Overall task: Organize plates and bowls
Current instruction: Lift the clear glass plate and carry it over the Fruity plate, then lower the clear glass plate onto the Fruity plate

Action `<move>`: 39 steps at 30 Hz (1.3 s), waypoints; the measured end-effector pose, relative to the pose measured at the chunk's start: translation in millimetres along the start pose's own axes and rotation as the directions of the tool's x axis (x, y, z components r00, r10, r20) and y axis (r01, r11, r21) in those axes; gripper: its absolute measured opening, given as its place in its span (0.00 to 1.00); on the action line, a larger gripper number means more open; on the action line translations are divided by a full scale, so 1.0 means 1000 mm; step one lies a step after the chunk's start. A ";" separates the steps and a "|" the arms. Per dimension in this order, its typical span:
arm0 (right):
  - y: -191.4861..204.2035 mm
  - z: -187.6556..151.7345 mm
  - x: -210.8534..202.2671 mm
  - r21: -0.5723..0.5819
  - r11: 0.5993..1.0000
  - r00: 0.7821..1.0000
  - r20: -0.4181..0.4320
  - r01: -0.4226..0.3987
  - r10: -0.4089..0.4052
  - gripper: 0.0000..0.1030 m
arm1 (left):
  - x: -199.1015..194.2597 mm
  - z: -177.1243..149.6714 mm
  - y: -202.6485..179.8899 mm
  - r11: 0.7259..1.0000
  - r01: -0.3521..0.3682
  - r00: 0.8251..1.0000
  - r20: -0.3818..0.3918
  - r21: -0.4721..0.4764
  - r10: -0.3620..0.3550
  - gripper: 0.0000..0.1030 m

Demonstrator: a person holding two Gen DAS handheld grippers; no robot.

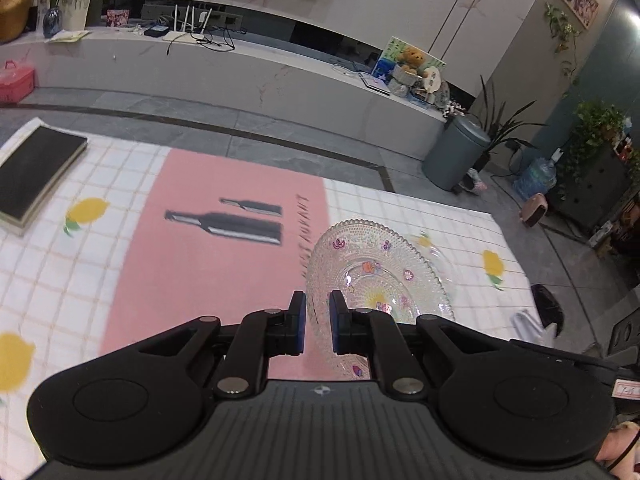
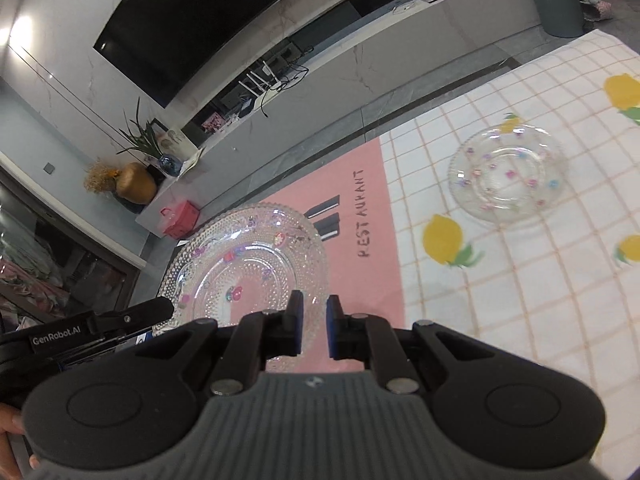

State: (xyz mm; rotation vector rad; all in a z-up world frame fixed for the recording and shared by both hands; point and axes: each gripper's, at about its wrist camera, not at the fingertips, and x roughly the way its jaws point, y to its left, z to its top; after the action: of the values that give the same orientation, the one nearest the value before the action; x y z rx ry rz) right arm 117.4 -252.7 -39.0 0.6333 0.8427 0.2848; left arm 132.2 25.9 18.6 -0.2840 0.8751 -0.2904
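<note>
Both jaws pinching one beaded clear glass plate (image 1: 376, 276) at lower centre; could slip, being smooth-rimmed, tilted.

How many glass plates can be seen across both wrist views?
2. A large beaded glass plate is gripped at its rim by both the left tool and the right tool; a smaller glass plate lies on the tablecloth.

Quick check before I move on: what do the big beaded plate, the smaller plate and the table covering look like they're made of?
Big beaded plate: looks like clear pressed glass, since the pink cloth shows through it, with raised dots and small coloured flower decals; clear plastic cannot be ruled out. Smaller plate: also transparent and glossy, with flower prints. Table covering: seems a printed cloth or vinyl sheet, matte, with a grid and lemons.
</note>
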 end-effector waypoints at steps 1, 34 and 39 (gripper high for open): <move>-0.005 -0.002 -0.008 0.004 1.000 1.000 0.002 0.002 -0.002 0.09 | -0.003 -0.006 -0.006 1.000 0.011 1.000 0.003 -0.001 -0.011 0.12; -0.128 -0.068 -0.048 -0.029 0.978 0.971 -0.113 0.208 -0.210 0.09 | 0.078 -0.150 -0.051 0.997 0.032 0.975 -0.217 -0.068 -0.047 0.12; -0.130 -0.072 -0.040 -0.055 0.973 0.967 -0.110 0.225 -0.230 0.09 | 0.084 -0.156 -0.055 1.000 0.000 0.975 -0.222 -0.029 -0.006 0.13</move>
State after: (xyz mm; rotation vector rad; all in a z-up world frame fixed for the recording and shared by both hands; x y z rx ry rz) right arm 35.5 -344.0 -131.9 0.4785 1.0091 0.1305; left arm 53.6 -74.8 -116.4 -0.2836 1.1003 -0.3165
